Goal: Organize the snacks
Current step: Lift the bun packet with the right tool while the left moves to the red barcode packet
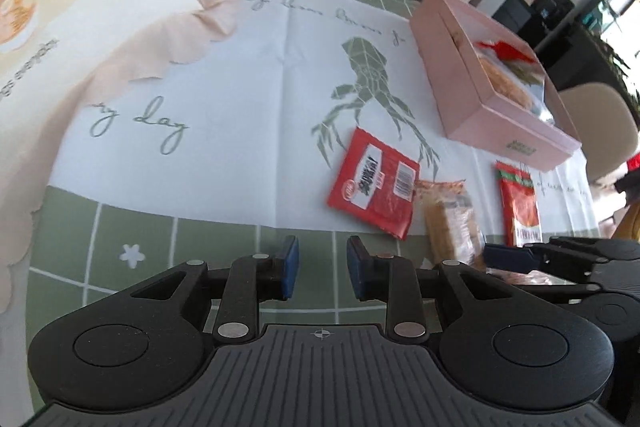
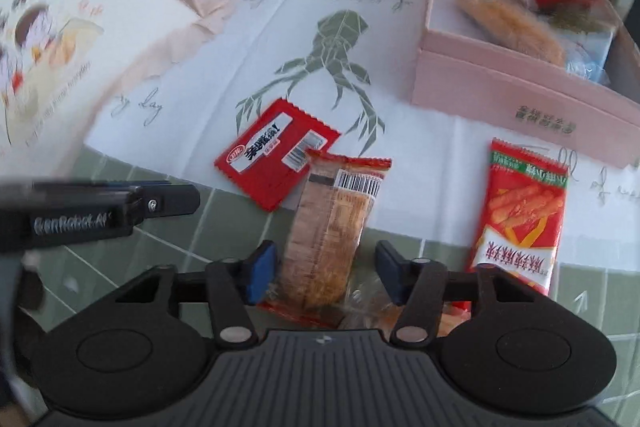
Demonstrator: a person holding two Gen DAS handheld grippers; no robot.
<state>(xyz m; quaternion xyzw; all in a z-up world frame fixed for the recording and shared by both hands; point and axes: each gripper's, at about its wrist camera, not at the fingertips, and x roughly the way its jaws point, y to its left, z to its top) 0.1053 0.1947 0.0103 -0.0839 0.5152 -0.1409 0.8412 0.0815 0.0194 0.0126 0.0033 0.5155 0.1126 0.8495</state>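
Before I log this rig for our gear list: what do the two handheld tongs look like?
Both match. The left tongs and the right tongs have a matte black ribbed body, two round black side discs, black linkage arms with silver rivets, and blue pads on the fingertips. Seen from the right wrist view, the left one's side carries white lettering and a small screw. No cables or sleeves show.

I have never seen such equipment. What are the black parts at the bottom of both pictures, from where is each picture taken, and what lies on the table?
Each picture comes from a camera on a hand-held gripper that a person carries, looking along its two blue-padded fingers. The left hand-held gripper holds nothing. The right hand-held gripper has a clear-wrapped biscuit packet between its pads; a firm grip is not evident. Also on the tablecloth lie a flat red sachet, a red snack-stick packet and a pink box already holding snacks.
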